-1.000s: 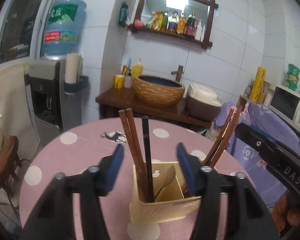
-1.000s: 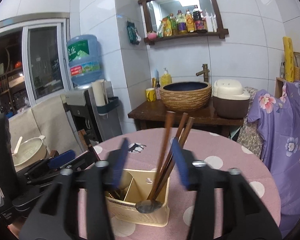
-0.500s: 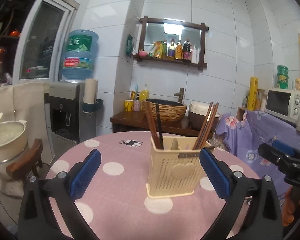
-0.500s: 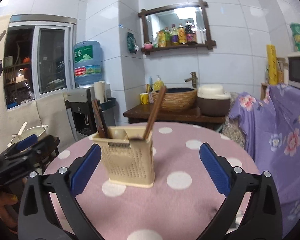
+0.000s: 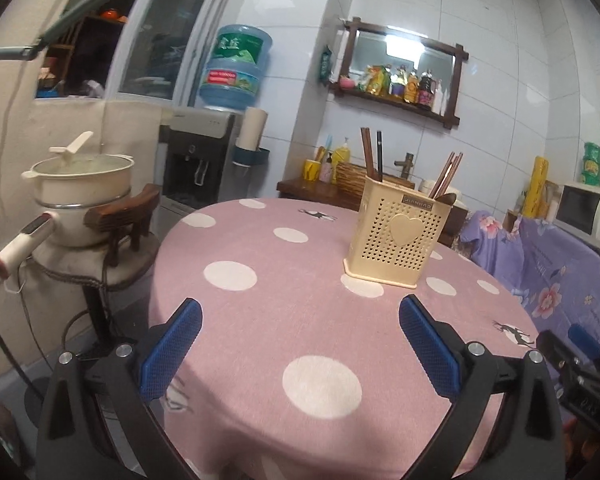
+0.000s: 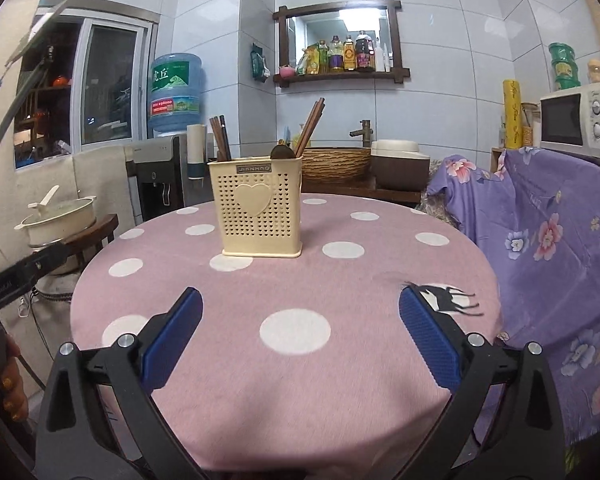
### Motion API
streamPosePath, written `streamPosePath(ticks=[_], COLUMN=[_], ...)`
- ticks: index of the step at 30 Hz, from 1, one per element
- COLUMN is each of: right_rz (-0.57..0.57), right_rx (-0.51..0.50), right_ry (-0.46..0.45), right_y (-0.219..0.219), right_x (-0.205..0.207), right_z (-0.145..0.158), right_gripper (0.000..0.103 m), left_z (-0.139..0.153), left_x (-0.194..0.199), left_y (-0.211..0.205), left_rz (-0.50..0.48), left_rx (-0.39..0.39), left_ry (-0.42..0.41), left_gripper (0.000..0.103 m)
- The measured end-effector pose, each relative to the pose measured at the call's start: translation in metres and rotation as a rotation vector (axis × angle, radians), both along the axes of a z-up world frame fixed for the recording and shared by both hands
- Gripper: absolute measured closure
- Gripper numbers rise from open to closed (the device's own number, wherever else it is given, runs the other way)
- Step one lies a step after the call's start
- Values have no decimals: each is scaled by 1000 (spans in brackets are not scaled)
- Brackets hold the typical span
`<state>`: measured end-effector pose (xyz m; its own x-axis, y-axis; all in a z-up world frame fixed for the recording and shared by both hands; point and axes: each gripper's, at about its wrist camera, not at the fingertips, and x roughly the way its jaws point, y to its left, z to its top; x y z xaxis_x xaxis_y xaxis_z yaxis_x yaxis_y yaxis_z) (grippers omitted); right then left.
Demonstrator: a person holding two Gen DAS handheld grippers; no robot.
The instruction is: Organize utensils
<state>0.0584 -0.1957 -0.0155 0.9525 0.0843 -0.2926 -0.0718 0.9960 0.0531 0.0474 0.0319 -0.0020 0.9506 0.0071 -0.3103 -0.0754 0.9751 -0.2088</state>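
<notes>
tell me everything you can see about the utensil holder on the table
The holder is a cream, plastic-looking box with walls pierced by small heart-shaped holes, a raised heart on the front and a dark label strip near the rim. It stands upright on the dotted pink tablecloth. Brown chopsticks stick out on one side, a leaning pair on the other, with a spoon peeking over the rim. Neither tongs touch it.

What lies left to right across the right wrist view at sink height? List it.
White pot → water dispenser → utensil holder → woven basin → rice cooker → microwave.
</notes>
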Motion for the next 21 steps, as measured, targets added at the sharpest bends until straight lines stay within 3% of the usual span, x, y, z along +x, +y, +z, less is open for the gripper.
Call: streamPosePath(ticks=[9, 21], right_rz=[-10, -12], right_rx=[26, 41], right_ry=[-58, -61], right_y=[2, -3], right_x=[-47, -51], right_z=[12, 17], right_gripper=[6, 6], left_z=[11, 10], left_x=[-51, -56], left_y=[-24, -28], left_rz=[31, 1], left_rx=[156, 161], left_ry=[-114, -127], left_gripper=[5, 5])
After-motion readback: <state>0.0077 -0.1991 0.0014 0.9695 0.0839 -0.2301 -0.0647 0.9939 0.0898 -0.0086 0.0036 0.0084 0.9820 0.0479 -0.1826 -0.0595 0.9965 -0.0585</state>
